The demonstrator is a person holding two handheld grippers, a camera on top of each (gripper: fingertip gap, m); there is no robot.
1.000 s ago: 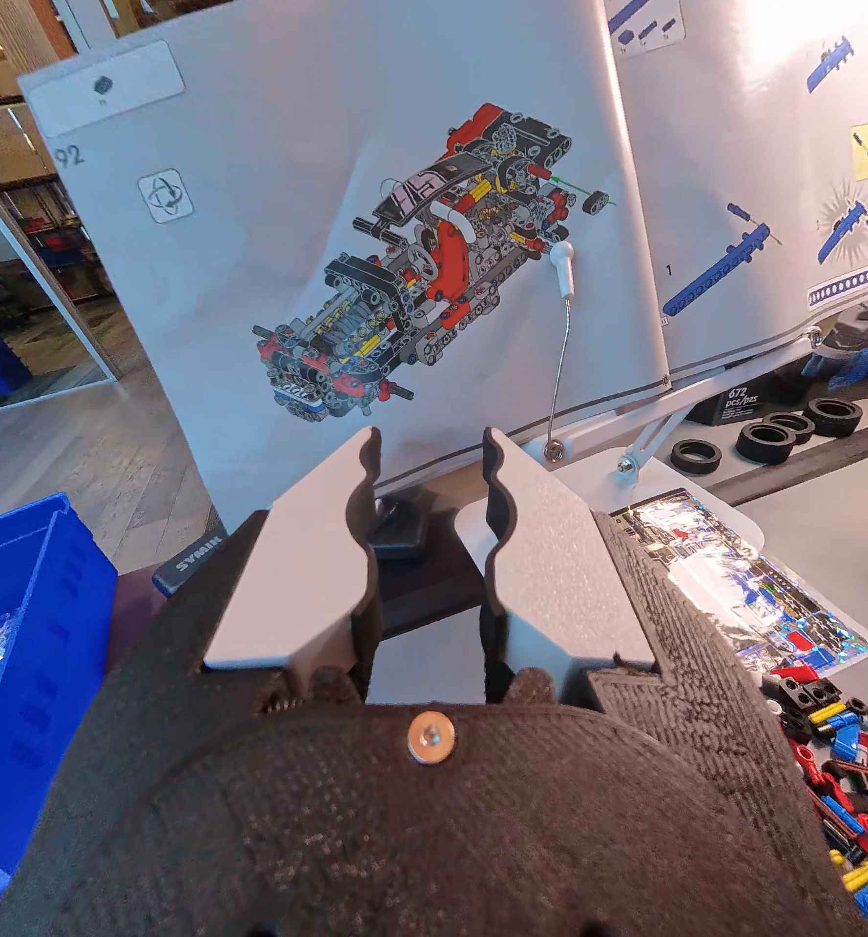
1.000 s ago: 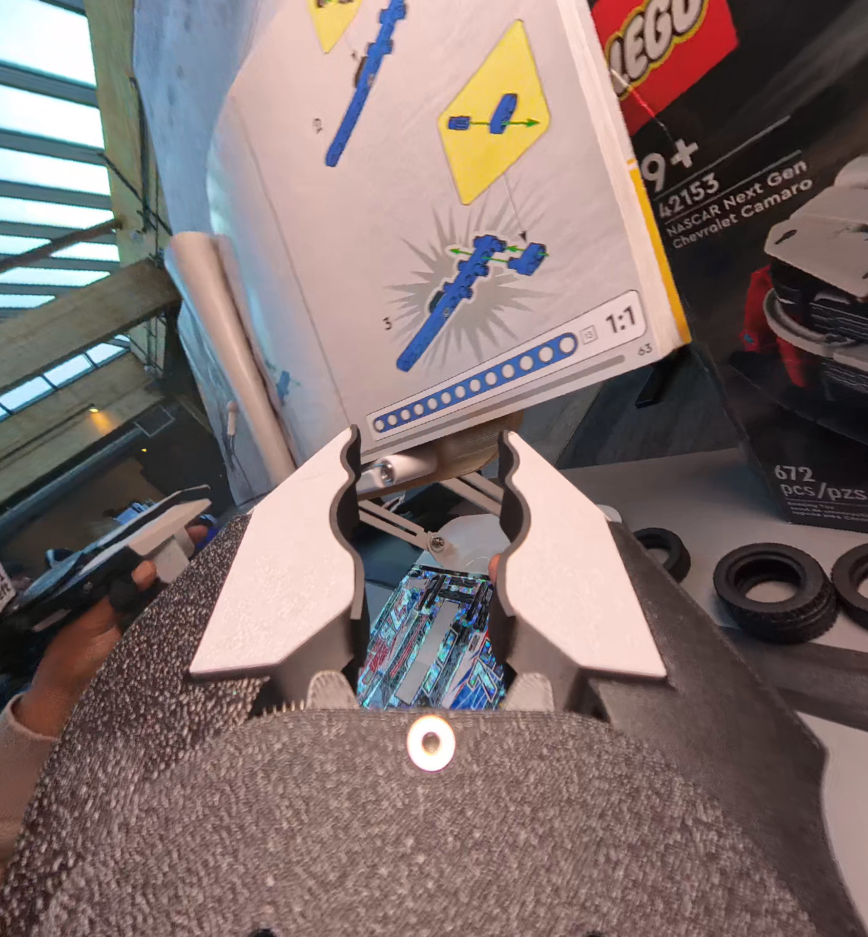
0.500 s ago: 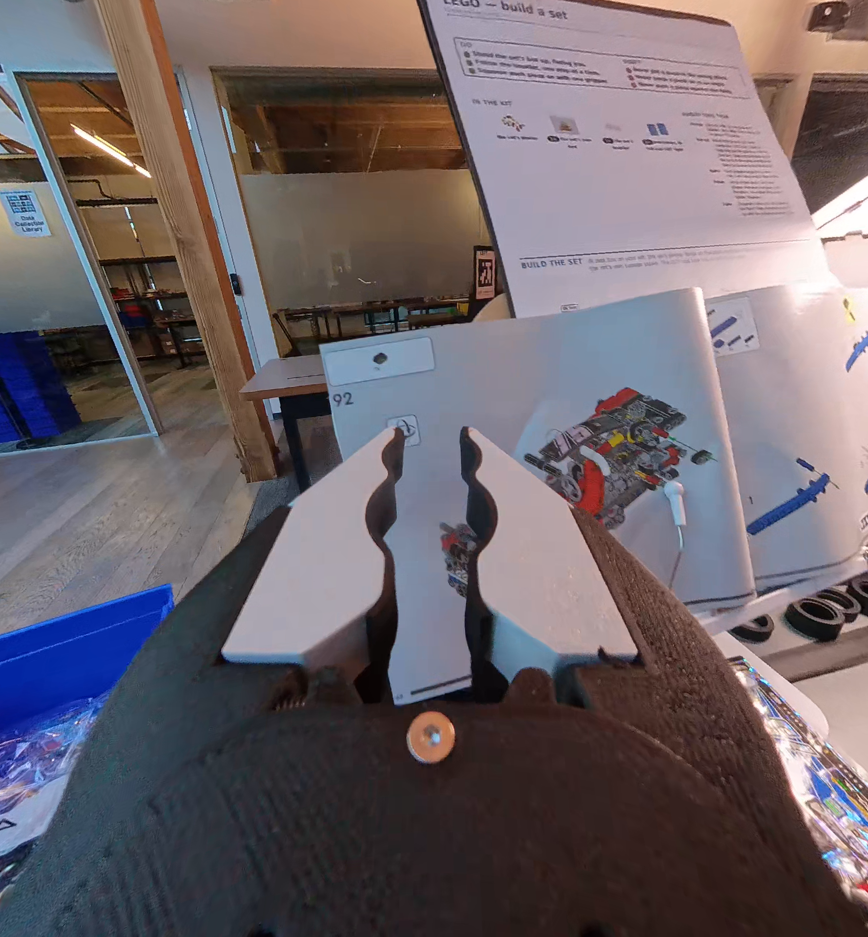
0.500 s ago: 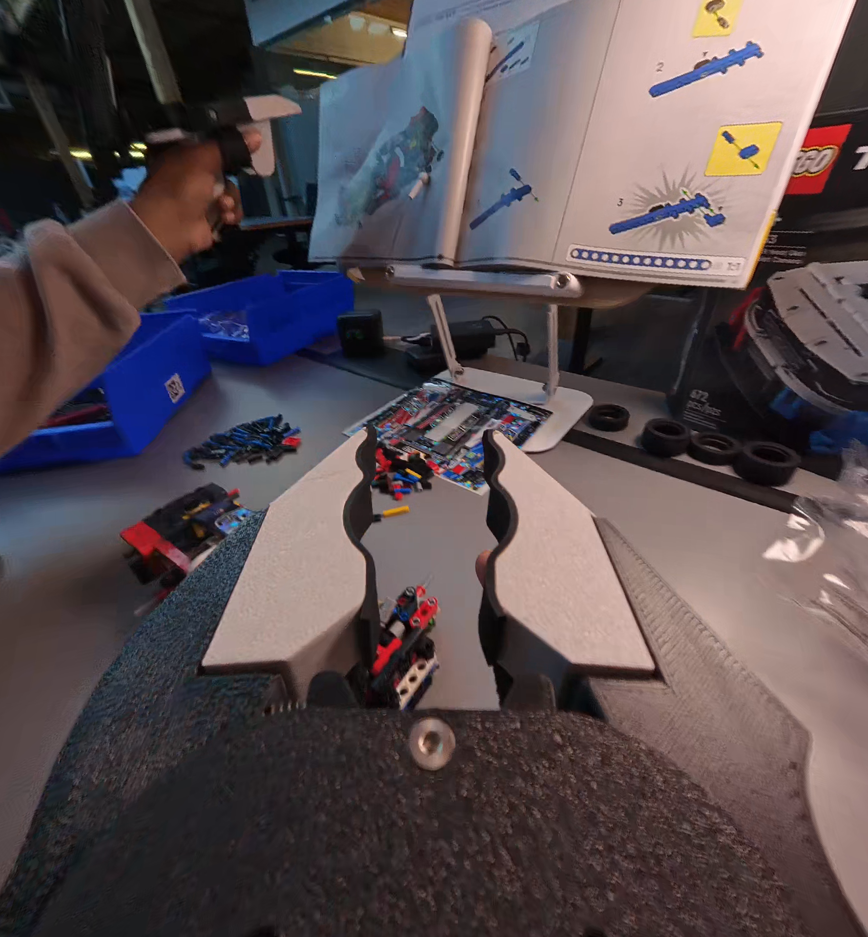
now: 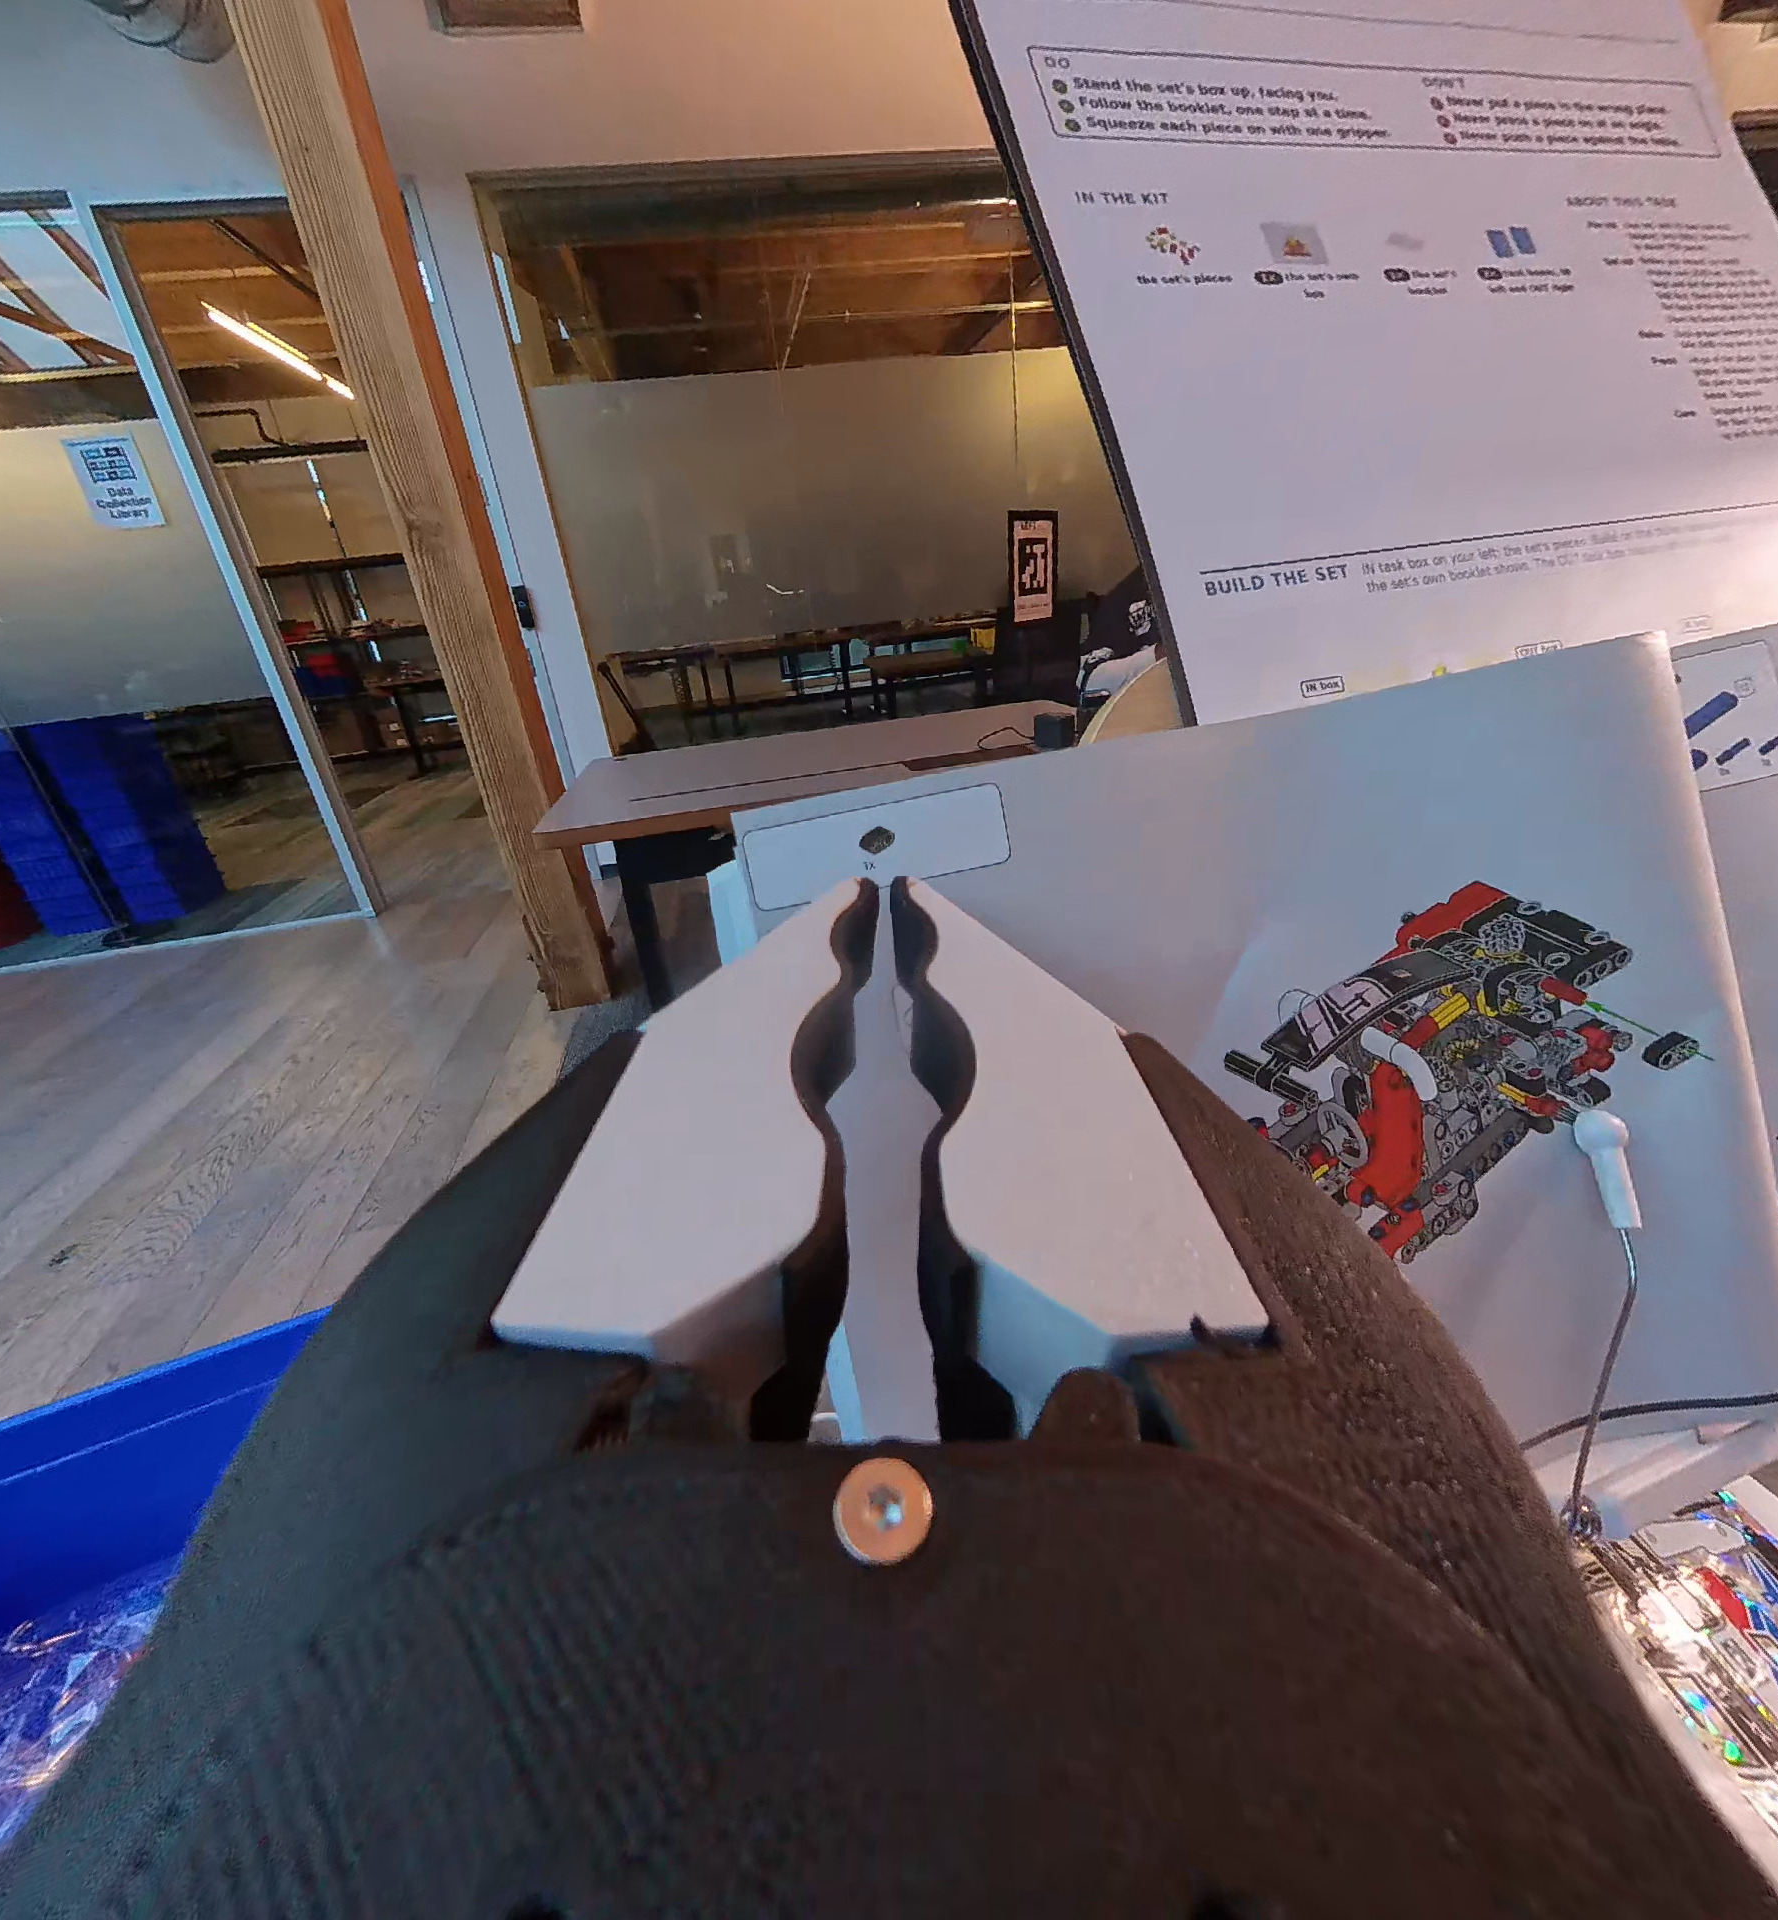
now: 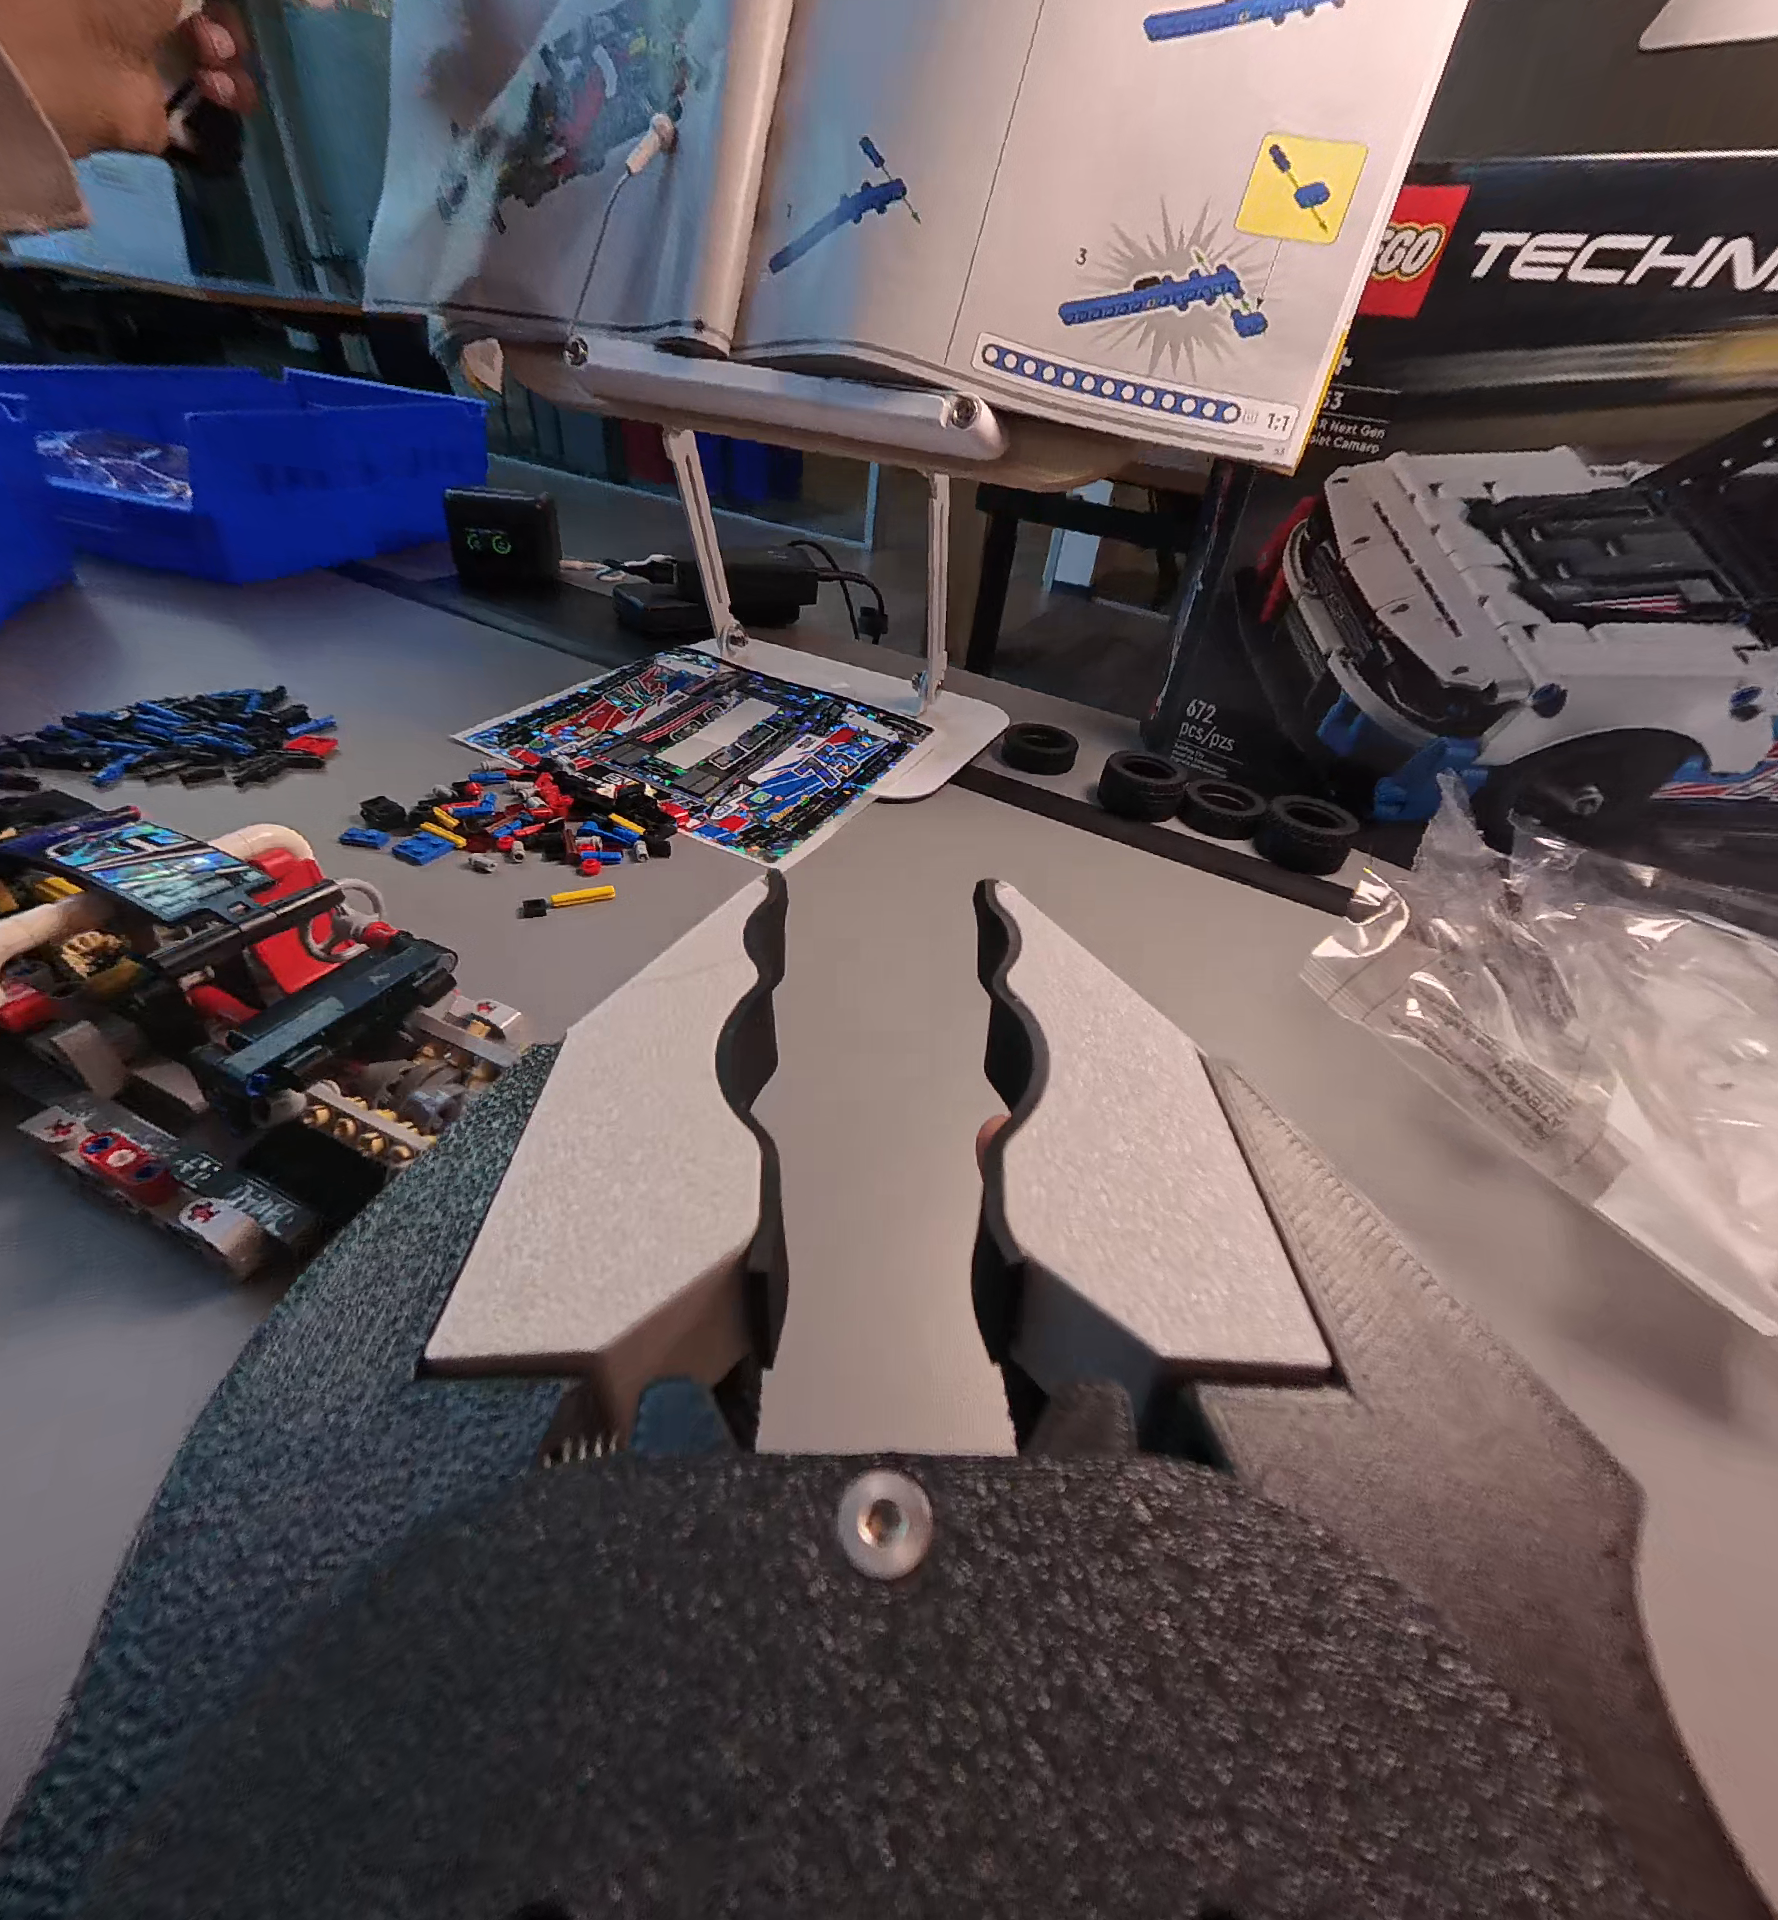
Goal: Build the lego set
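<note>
My left gripper point(image 5: 885, 886) is shut with nothing seen between the fingers. It is held up in front of the top left corner of the open instruction booklet point(image 5: 1384, 935) on its stand. My right gripper point(image 6: 880, 888) is open and empty, low over the grey table point(image 6: 1072, 935). The part-built red and black car chassis point(image 6: 168, 977) lies to its left. A pile of small loose pieces point(image 6: 542, 821) and a yellow and black pin point(image 6: 573, 899) lie ahead left. The booklet point(image 6: 1072, 187) stands beyond them.
A shiny sticker sheet point(image 6: 708, 748) lies under the stand. Several black tyres point(image 6: 1217, 805) sit before the set's box point(image 6: 1591, 520). Crumpled clear bags point(image 6: 1643, 1039) lie right. Blue and black pins point(image 6: 158, 732) and blue bins point(image 6: 241, 468) are left. A hand point(image 6: 137, 62) shows top left. Spacing between my two grippers at the tips: around 55 cm.
My left gripper rose from the table to the booklet's top and closed. My right gripper drew back from the booklet and tilted down over the table, staying open.
</note>
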